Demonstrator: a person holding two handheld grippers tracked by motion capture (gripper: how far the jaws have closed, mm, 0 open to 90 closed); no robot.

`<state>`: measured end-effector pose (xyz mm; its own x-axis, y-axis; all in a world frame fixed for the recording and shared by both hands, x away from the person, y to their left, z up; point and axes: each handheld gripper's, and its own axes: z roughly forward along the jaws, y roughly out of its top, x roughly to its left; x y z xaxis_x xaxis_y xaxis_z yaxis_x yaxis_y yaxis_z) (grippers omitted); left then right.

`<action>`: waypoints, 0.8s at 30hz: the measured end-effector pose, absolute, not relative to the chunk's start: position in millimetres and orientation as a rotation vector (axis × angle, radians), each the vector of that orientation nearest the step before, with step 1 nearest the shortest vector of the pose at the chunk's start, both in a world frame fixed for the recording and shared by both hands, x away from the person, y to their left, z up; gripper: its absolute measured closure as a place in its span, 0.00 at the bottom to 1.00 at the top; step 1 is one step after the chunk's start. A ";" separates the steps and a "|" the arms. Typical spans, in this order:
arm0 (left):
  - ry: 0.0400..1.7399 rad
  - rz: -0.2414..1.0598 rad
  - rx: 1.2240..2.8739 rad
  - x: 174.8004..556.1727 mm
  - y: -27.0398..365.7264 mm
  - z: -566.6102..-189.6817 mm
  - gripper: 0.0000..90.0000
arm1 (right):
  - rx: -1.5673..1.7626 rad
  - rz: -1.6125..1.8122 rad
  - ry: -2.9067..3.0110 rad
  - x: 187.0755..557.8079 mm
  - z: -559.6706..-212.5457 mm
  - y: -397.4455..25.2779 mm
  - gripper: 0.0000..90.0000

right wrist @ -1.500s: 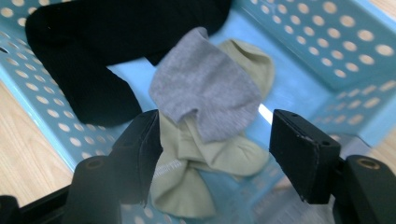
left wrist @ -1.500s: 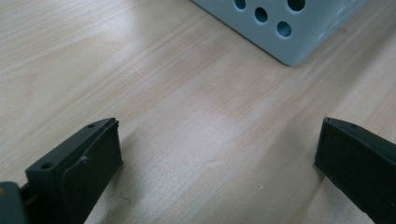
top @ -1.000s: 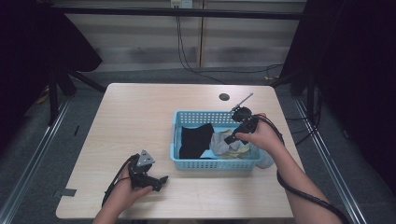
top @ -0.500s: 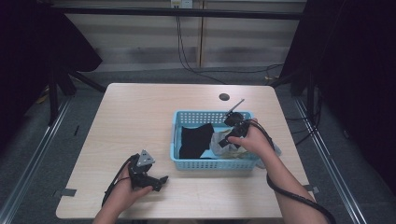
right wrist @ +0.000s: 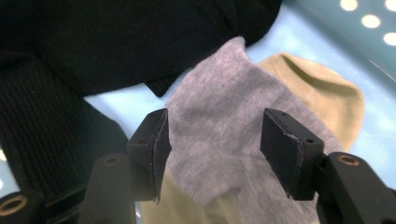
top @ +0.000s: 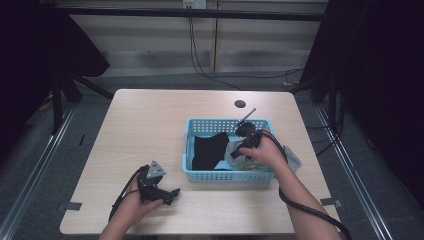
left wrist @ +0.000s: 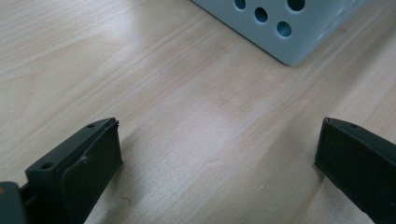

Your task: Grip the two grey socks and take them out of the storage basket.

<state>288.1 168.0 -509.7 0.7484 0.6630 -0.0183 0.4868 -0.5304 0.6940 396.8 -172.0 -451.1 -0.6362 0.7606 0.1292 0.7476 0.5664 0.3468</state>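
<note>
A light blue plastic basket (top: 210,174) sits right of the table's middle and holds clothes. A black garment (top: 209,150) fills its left half. A grey sock (right wrist: 219,126) lies over a beige sock (right wrist: 327,93) in its right half. My right gripper (top: 241,148) is down inside the basket, open, with its jaws on either side of the grey sock (top: 233,155) and just above it. My left gripper (top: 170,194) rests open on the bare tabletop near the front edge, a short way from the basket's corner (left wrist: 289,42).
The table (top: 150,125) is light wood with a round dark hole (top: 240,104) at the back right. A pale cloth (top: 294,159) pokes out beside the basket's right wall. Black cables trail from both grippers.
My right gripper has come down and leftward from the basket's back right rim into the basket, over the grey sock. The left gripper has stayed put.
</note>
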 end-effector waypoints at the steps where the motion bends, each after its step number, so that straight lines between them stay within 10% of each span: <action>1: 0.858 0.322 2.239 288.1 168.0 -509.7 0.00 | 1.328 0.581 2.748 397.4 -453.6 -170.0 0.46; 9: 0.858 0.322 2.239 288.1 168.0 -509.7 0.00 | 1.336 0.560 2.734 400.0 -459.5 -165.6 0.49; 24: 0.857 0.322 2.239 288.0 167.9 -509.8 0.00 | 1.218 0.491 2.828 396.9 -457.9 -159.9 0.91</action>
